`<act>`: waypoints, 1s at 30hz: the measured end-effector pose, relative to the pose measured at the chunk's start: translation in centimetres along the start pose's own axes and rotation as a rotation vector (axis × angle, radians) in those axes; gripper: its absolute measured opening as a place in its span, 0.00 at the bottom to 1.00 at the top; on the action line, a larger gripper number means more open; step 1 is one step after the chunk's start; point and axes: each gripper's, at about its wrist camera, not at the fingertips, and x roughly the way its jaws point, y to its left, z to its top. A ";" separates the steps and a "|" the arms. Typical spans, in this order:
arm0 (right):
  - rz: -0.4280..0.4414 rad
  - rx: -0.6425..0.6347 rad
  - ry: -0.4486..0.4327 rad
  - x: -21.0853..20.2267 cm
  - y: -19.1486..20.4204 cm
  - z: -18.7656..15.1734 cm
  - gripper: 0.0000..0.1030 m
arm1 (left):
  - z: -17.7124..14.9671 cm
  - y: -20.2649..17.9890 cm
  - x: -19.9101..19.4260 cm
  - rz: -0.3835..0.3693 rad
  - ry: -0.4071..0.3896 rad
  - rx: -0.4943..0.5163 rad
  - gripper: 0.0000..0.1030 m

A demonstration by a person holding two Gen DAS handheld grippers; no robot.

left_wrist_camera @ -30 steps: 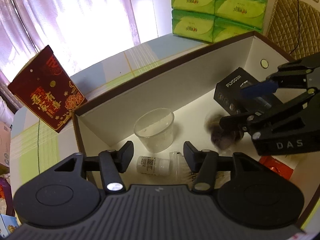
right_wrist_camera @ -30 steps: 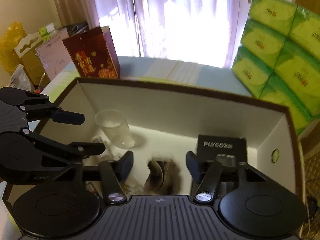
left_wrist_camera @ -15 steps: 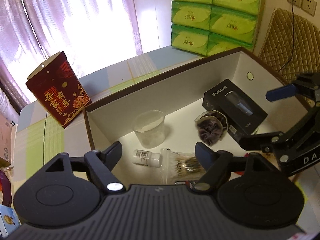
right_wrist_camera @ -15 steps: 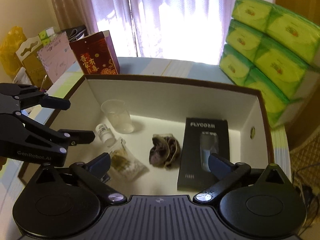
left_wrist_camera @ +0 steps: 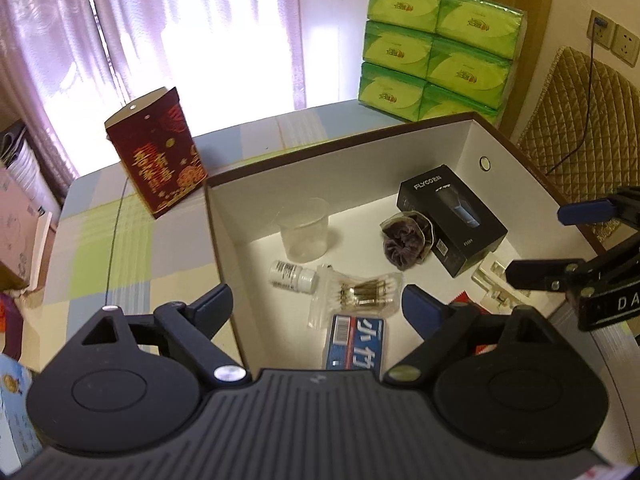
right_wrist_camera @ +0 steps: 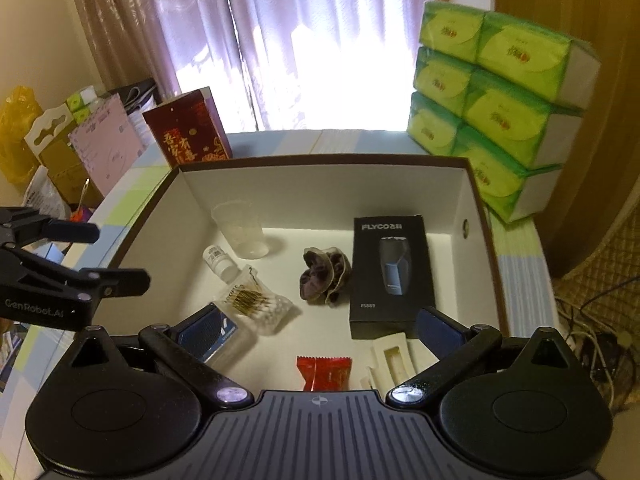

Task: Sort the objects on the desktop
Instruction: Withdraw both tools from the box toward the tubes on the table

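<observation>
An open white box (right_wrist_camera: 320, 158) holds a black shaver box (right_wrist_camera: 390, 272), a dark scrunchie (right_wrist_camera: 322, 274), a clear cup (right_wrist_camera: 240, 226), a small white bottle (right_wrist_camera: 218, 260), a bag of hairpins (right_wrist_camera: 256, 302), a blue pack (left_wrist_camera: 356, 342), a red sachet (right_wrist_camera: 324, 372) and a white clip (right_wrist_camera: 390, 360). My left gripper (left_wrist_camera: 318, 302) hangs above the box's near left corner, its jaws opening with nothing held between them. My right gripper (right_wrist_camera: 318, 318) hovers open and empty over the box's near edge.
A red gift bag (left_wrist_camera: 158, 160) stands on the checked tablecloth behind the box's left corner. Stacked green tissue packs (left_wrist_camera: 436, 48) sit behind the right corner. A quilted chair back (left_wrist_camera: 580, 120) is at the right. Bags and cartons (right_wrist_camera: 60, 148) crowd the left.
Both grippers have lifted up and back out of the box while their jaws widened. The scrunchie, blurred between the right fingers earlier, now lies still on the box floor.
</observation>
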 end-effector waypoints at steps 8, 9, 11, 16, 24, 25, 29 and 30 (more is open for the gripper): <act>-0.014 0.018 -0.032 -2.5 0.7 -1.6 0.98 | -1.9 -0.5 -3.0 0.052 -0.017 -0.046 0.87; -0.015 0.019 -0.035 -2.7 0.8 -1.8 0.98 | -2.2 -0.5 -3.3 0.049 -0.018 -0.061 0.87; -0.017 0.021 -0.041 -3.4 1.0 -2.2 0.98 | -2.8 -0.5 -4.0 0.051 -0.018 -0.080 0.87; -0.013 0.029 -0.059 -4.7 1.4 -2.8 0.98 | -4.1 -1.1 -5.6 0.068 -0.026 -0.080 0.87; -0.013 0.022 -0.079 -6.5 2.4 -4.0 0.98 | -5.6 -1.9 -7.8 0.064 -0.046 -0.093 0.87; -0.010 0.022 -0.080 -6.7 2.5 -4.1 0.98 | -5.8 -2.0 -8.0 0.064 -0.045 -0.094 0.87; -0.001 0.014 -0.083 -7.4 2.9 -4.9 0.98 | -6.7 -2.2 -8.6 0.064 -0.038 -0.101 0.87; 0.001 0.011 -0.083 -7.6 3.1 -5.1 0.98 | -6.9 -2.3 -8.8 0.064 -0.037 -0.102 0.87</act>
